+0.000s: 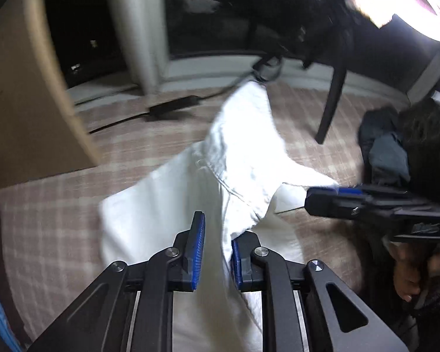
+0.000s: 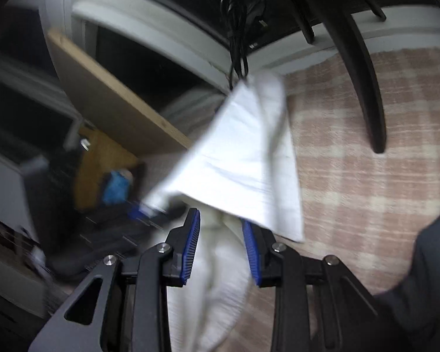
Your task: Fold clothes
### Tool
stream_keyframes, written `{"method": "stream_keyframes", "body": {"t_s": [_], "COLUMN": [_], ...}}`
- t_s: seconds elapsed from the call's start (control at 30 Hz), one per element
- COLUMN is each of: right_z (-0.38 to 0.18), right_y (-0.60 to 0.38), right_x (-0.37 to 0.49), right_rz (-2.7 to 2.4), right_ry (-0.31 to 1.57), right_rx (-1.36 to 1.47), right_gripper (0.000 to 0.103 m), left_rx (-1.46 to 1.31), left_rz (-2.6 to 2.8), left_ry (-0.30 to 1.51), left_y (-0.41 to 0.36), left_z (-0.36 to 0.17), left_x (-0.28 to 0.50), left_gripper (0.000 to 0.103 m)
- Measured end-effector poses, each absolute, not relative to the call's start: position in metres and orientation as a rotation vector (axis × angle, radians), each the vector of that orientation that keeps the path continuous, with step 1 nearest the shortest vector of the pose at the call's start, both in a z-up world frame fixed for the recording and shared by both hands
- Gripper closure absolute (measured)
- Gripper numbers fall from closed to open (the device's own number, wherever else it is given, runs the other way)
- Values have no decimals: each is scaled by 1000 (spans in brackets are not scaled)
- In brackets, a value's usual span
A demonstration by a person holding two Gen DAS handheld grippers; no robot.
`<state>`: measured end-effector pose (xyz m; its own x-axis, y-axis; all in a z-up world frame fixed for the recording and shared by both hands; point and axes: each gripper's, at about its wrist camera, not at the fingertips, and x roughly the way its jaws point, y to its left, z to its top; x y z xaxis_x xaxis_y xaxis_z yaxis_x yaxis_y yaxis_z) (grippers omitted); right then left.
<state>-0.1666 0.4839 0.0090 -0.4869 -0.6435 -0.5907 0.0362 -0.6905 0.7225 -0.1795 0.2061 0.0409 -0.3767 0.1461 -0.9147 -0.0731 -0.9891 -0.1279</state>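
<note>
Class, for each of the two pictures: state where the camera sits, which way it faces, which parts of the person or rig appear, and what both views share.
Left wrist: sits on the left gripper, faces forward and down at the white cloth garment over the pink-and-cream checked rug; the right gripper and a bare foot show at right.
Right wrist: sits on the right gripper, faces the same garment and rug; a dark sleeve shows.
Shared: garment, rug, black chair leg.
</note>
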Motion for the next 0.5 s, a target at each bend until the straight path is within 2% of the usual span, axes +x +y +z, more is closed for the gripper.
{"method": "stream_keyframes", "body": {"t_s": [0.1,0.23,0.27,0.5], "right_z": [-1,-7,-6,25], "right_y": [469,452,453,464], "right_x": [-175,-191,-193,-179], "right_rz": [-2172,-2287,-2328,-2425], "right_ry": [-888,-756,-739,-742], "right_rx": [1342,1433,1449,1312], "right_gripper": [73,75,80,77], "left_rx": [-1640,-1603,-1610,-1663], "left_rz": [2525,2522,2540,2534], "left_ry": [-206,-414,-414,-429], "left_y": [184,156,151,134], "left_z": [49,51,50,33], "left_x": [-165,-153,-152,-149], "left_gripper": [87,87,87,86]}}
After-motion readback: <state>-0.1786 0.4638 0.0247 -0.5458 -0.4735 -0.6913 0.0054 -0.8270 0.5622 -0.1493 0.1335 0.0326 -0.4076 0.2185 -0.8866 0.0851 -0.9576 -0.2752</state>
